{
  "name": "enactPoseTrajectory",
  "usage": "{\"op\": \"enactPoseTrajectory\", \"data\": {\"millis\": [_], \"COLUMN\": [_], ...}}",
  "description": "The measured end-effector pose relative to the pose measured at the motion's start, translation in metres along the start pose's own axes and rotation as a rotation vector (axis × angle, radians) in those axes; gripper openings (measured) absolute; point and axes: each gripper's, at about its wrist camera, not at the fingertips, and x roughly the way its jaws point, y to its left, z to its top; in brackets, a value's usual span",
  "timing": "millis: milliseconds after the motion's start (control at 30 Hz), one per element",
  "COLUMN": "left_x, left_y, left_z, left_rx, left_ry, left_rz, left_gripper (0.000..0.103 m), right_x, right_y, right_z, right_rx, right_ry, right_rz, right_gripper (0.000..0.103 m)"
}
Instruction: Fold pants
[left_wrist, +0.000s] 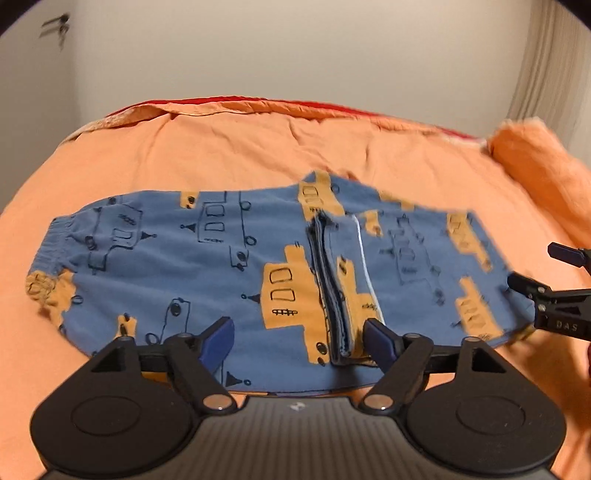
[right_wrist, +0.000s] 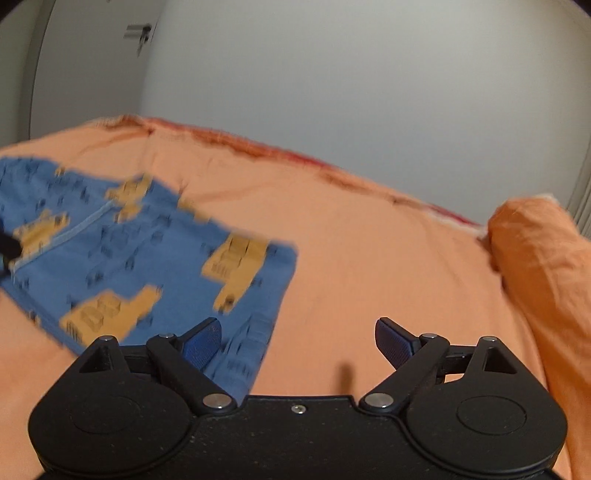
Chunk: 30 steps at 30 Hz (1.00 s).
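Blue pants (left_wrist: 207, 266) with orange truck prints lie flat on an orange bedsheet (left_wrist: 229, 151), waistband at the left. A folded-over part (left_wrist: 413, 258) covers their right half, with stacked cloth edges down the middle. My left gripper (left_wrist: 299, 339) is open just above the pants' near edge, empty. My right gripper (right_wrist: 297, 341) is open and empty over the pants' right corner (right_wrist: 258, 295); it also shows in the left wrist view (left_wrist: 535, 269) at the right end of the pants.
An orange pillow (right_wrist: 535, 251) lies at the right of the bed. A red edge (left_wrist: 229, 99) runs along the bed's far side against a pale wall. A curtain (left_wrist: 546, 66) hangs at the far right.
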Motion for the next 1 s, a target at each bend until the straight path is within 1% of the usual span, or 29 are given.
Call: {"op": "enactPoseTrajectory", "data": {"millis": [67,133,200,233,300,333,367,400,433,467,533,567,667,700,767,833,867,933,1000], "left_x": [-0.005,0.001,0.015,0.025,0.047,0.059,0.066,0.065,0.061,0.056,0.042,0.033,0.003,-0.007,-0.021,-0.03,-0.034,-0.039,-0.043], "left_y": [0.004,0.002,0.0,0.0,0.003,0.007,0.013,0.018,0.021,0.024,0.031,0.035,0.049,0.053,0.062,0.074,0.081,0.093,0.104], "left_z": [0.004,0.016,0.031,0.038,0.05,0.053,0.053,0.052,0.051,0.049,0.042,0.038,0.015,0.007,-0.004,-0.009,-0.011,-0.015,-0.017], "left_rx": [-0.033,-0.032,-0.037,-0.04,-0.057,-0.069,-0.088,-0.107,-0.115,-0.122,-0.161,-0.186,-0.254,-0.262,-0.269,-0.28,-0.301,-0.363,-0.414], "left_ry": [-0.041,-0.061,-0.077,-0.075,-0.024,0.016,0.038,0.021,0.012,0.011,-0.007,-0.017,-0.082,-0.104,-0.124,-0.13,-0.133,-0.141,-0.143], "left_rz": [-0.021,-0.007,0.012,0.023,0.077,0.108,0.118,0.097,0.085,0.082,0.076,0.06,0.015,0.017,0.073,0.119,0.138,0.166,0.175], "left_gripper": [0.088,0.089,0.089,0.089,0.089,0.089,0.09,0.091,0.091,0.091,0.091,0.092,0.096,0.099,0.099,0.1,0.1,0.102,0.102], "right_x": [0.005,0.022,0.048,0.064,0.095,0.107,0.114,0.116,0.117,0.113,0.093,0.082,0.046,0.035,0.017,0.008,0.009,0.022,0.023], "right_y": [-0.003,0.002,0.014,0.02,0.031,0.036,0.035,0.031,0.027,0.024,0.023,0.024,0.039,0.048,0.068,0.089,0.1,0.118,0.115], "right_z": [0.018,0.038,0.052,0.057,0.058,0.055,0.052,0.052,0.056,0.061,0.068,0.07,0.067,0.064,0.056,0.046,0.041,0.028,0.022], "right_rx": [-0.027,-0.067,-0.091,-0.097,-0.115,-0.131,-0.121,-0.091,-0.067,-0.051,-0.048,-0.041,-0.019,-0.027,-0.059,-0.118,-0.154,-0.206,-0.167], "right_ry": [-0.038,-0.056,-0.049,-0.021,0.05,0.071,0.068,0.075,0.094,0.103,0.047,0.017,-0.036,-0.053,-0.099,-0.133,-0.123,-0.071,-0.094], "right_rz": [0.019,0.033,0.063,0.084,0.114,0.109,0.108,0.127,0.14,0.142,0.129,0.142,0.221,0.249,0.292,0.302,0.296,0.262,0.257], "right_gripper": [0.097,0.097,0.097,0.097,0.097,0.102,0.102,0.102,0.102,0.1,0.1,0.101,0.102,0.102,0.102,0.102,0.102,0.102,0.102]}}
